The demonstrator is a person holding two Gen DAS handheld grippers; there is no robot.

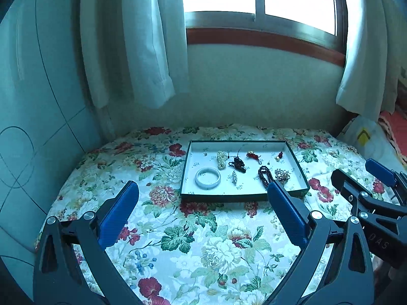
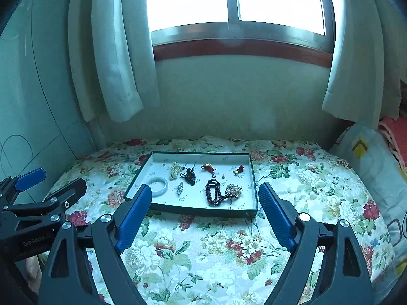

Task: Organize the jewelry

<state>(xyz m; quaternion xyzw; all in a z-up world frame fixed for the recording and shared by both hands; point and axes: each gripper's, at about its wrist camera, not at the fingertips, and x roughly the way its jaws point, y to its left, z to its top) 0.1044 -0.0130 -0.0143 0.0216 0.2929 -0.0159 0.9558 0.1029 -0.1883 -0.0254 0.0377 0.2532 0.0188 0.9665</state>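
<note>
Bright window, pale curtains, floral-covered bed below.

A shallow dark-rimmed cardboard tray lies on the flower-printed quilted cover, toward its far side, below the window. In the tray, near left, sits a pale round bangle. Behind it, to the right, lies a cream pearl cluster, then a black knotted cord piece, then a red tassel charm, and a second red-and-gold charm at the far right. Near the front, a small silver brooch lies right of the bangle; right again comes a dark-red bead strand, touching a gold filigree brooch. Curtains hang on either side of the window. A patterned cushion lies right of the cover.
</note>
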